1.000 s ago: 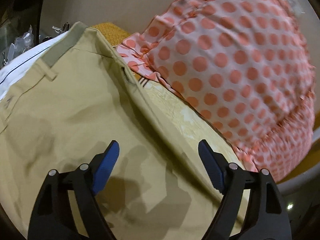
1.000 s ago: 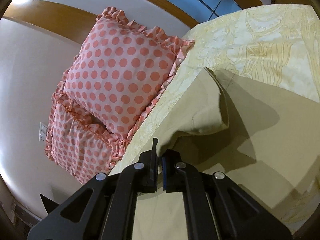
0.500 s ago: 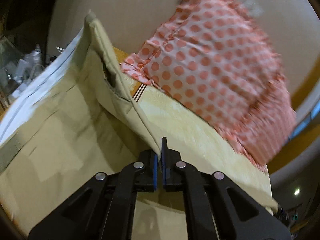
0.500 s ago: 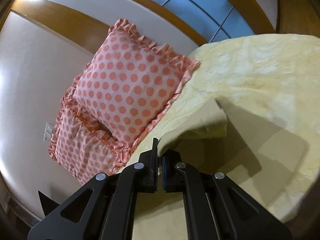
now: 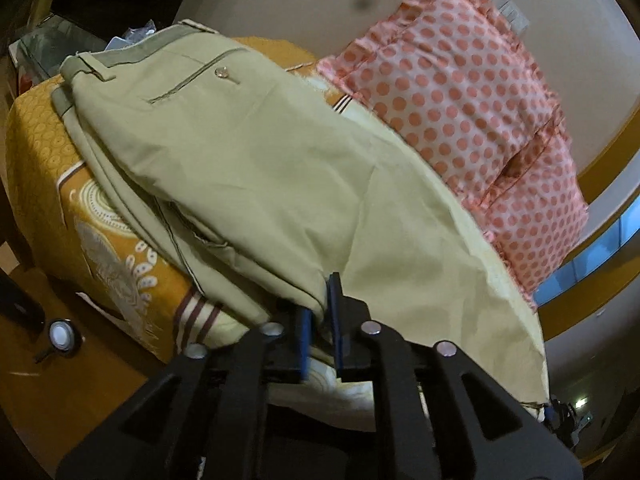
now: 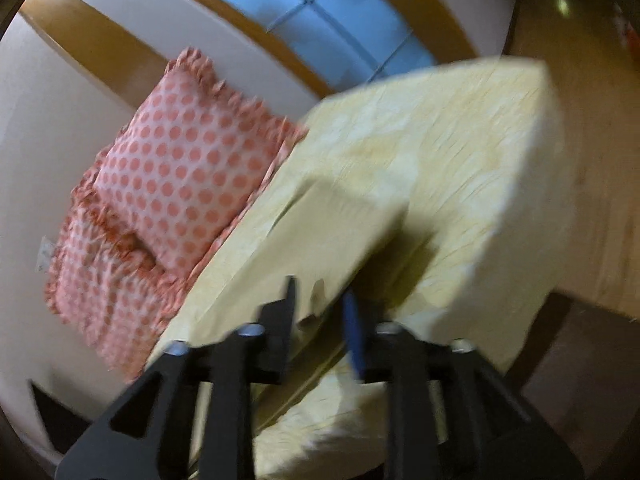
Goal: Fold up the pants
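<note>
The khaki pants lie folded lengthwise on the bed, waistband and buttoned back pocket at the far left in the left wrist view. My left gripper is nearly shut, its jaws pinching the pants' folded edge at the near side. In the blurred right wrist view the pant leg lies along the bed. My right gripper has its jaws a little apart with the leg's edge between them; whether it grips is unclear.
Two pink polka-dot pillows lean on the wall behind the pants, also in the right wrist view. The pale yellow bedcover ends at a corner to the right above wooden floor. An orange patterned sheet hangs at left.
My left gripper shut on the pants' edge and carried it over, so the pants now lie folded lengthwise. My right gripper, shut before, has parted its jaws and moved along the leg.
</note>
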Demonstrator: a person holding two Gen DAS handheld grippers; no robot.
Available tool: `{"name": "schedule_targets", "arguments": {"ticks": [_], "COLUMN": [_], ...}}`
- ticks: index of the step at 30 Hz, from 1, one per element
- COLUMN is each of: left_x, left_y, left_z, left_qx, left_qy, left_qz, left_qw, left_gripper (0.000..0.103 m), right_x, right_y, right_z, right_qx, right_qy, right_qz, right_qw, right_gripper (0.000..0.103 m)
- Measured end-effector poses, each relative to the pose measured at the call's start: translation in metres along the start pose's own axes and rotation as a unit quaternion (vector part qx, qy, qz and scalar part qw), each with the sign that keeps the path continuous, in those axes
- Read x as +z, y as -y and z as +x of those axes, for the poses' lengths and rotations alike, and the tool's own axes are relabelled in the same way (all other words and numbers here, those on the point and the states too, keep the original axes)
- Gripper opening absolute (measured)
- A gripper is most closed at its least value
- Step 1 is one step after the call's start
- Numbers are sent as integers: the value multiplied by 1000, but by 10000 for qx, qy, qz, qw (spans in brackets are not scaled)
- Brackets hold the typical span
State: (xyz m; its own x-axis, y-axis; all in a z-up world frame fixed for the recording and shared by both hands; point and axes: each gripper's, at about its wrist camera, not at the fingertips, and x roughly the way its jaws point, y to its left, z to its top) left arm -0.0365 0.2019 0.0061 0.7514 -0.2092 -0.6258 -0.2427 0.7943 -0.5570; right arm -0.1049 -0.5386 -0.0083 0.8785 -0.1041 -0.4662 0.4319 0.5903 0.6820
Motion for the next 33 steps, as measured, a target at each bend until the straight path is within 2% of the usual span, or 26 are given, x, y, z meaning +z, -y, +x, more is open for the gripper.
{"name": "schedule_targets", "arguments": {"ticks": [2, 4, 7, 11, 12, 13, 14, 17, 18, 19, 20, 21, 23, 24, 26, 27, 28, 29, 31, 33], "left_x": [-2, -5, -7, -11, -10, -11, -11, -10, -9, -7, -5, -3, 3, 8, 14, 16, 18, 21, 24, 26], "left_y": [2, 5, 7, 7, 6, 6, 5, -1, -3, -5, -7, -11, -17, -20, -26, -30, -32, -35, -40, -46], "left_z": [-7, -13, -14, -17, -17, -18, -19, -27, -32, -36, -41, -46, -51, -52, -50, -50, -49, -47, -44, -41], "left_qx": [0, -9, -80, -190, -224, -256, -306, -376, -314, -246, -144, -49, 45, 129, 247, 270, 290, 291, 266, 224], "left_qy": [174, 330, 392, 479, 492, 507, 535, 685, 805, 903, 1049, 1196, 1293, 1329, 1368, 1370, 1370, 1348, 1263, 1173], "left_qz": [79, 200, 254, 290, 287, 274, 235, 111, 87, 75, 60, 32, -46, -96, -142, -172, -213, -263, -355, -472], "left_qw": [9998, 9993, 9989, 9983, 9981, 9980, 9978, 9969, 9962, 9956, 9944, 9928, 9916, 9910, 9902, 9900, 9899, 9901, 9910, 9917], "left_gripper": [42, 52, 58, 63, 64, 65, 66, 73, 75, 83, 86, 87, 90, 91, 92, 93, 93, 94, 95, 97], "right_x": [2, 2, -5, -20, -22, -24, -25, -26, -25, -24, -26, -28, -41, -56, -83, -109, -128, -155, -213, -279], "right_y": [3, 9, 13, -1, -4, -5, -6, -17, -26, -37, -60, -76, -130, -166, -211, -244, -263, -284, -315, -329], "right_z": [-8, -5, 8, 11, 13, 15, 19, 22, 21, 20, 19, 17, 15, 16, 18, 22, 25, 28, 39, 49], "right_qx": [-200, -315, -333, -282, -279, -254, -252, -108, 40, 219, 493, 670, 1338, 1814, 2426, 2846, 3081, 3321, 3424, 3176], "right_qy": [249, 253, 58, 205, 239, 270, 271, 438, 452, 441, 418, 403, 273, 87, -265, -612, -856, -1177, -1995, -2900], "right_qz": [-68, -57, -27, -505, -648, -768, -858, -1094, -1179, -1274, -1521, -1704, -2239, -2535, -2887, -3144, -3308, -3523, -4080, -4850], "right_qw": [9995, 9992, 9994, 9981, 9972, 9964, 9956, 9930, 9920, 9906, 9862, 9823, 9650, 9501, 9258, 9036, 8879, 8670, 8225, 7615], "right_gripper": [39, 39, 38, 35, 17, 7, 5, 4, 4, 4, 4, 4, 4, 4, 4, 4, 4, 4, 5, 7]}}
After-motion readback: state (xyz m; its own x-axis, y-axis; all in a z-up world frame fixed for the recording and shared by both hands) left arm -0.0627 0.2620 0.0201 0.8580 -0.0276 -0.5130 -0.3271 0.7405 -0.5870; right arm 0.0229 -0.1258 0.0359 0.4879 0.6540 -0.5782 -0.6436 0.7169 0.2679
